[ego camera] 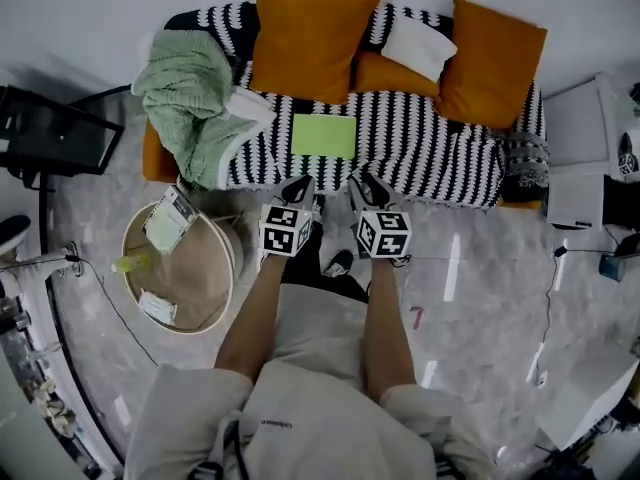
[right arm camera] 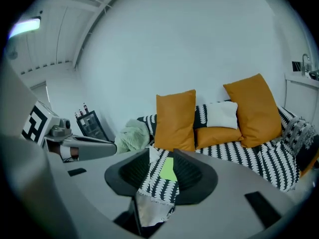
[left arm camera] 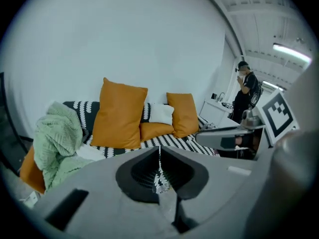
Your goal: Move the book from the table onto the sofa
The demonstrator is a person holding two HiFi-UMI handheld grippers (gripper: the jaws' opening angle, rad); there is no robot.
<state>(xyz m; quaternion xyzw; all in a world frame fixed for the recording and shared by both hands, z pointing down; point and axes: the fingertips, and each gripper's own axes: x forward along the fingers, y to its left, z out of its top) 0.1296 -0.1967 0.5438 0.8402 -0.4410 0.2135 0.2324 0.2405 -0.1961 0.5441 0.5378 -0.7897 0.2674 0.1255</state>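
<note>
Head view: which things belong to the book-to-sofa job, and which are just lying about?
Job: green book, already lying on the sofa; round table.
Lying about: orange cushions, white pillow, green blanket, small items on the table.

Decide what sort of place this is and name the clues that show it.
Probably a living-room set staged inside a lab or workshop: a striped sofa with orange cushions and a round table, yet loose cables on the floor.

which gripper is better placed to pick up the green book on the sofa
Probably the right gripper: its jaws stand apart, and its view lines the green book up between them. The left gripper is shut, with no book in its view.
</note>
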